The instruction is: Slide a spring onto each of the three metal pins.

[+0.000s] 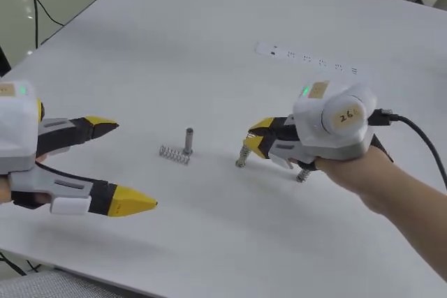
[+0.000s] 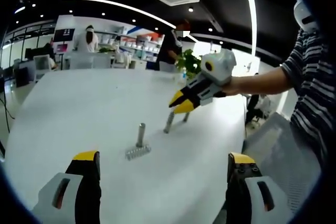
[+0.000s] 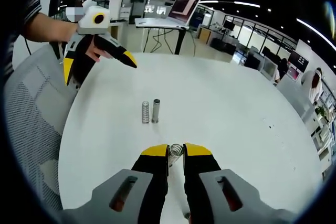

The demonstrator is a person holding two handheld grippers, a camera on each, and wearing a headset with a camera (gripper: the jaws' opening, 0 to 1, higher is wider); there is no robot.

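1. Step in hand, as I judge it: seating a spring (image 3: 176, 155) on the pin to the right of the bare pin (image 1: 188, 140). The right claw (image 1: 257, 136) is clenched on that spring's upper coils.
2. The left claw (image 1: 134, 165) is released, jaws wide apart, hanging over the tabletop (image 1: 209, 47) well left of the bare pin and grasping nothing.
3. To do it well: line the coil up with the pin before pushing. Press straight down the pin, not sideways. Keep the grip light so the coils aren't crushed, and let go only once the spring sits at the base.
4. The held spring's long axis is near upright but leaning, with its top tipped toward the right claw. It probably needs straightening.
5. The bare pin stands upright on the tabletop, long axis vertical, with no spring on it.
6. A loose spring (image 1: 174, 153) lies flat, long axis along the tabletop. One end is just beside the bare pin's foot; whether they touch, I can't tell.
7. A third pin (image 1: 304, 173), furthest right of the bare pin, already carries coils. It is partly hidden under the right hand.
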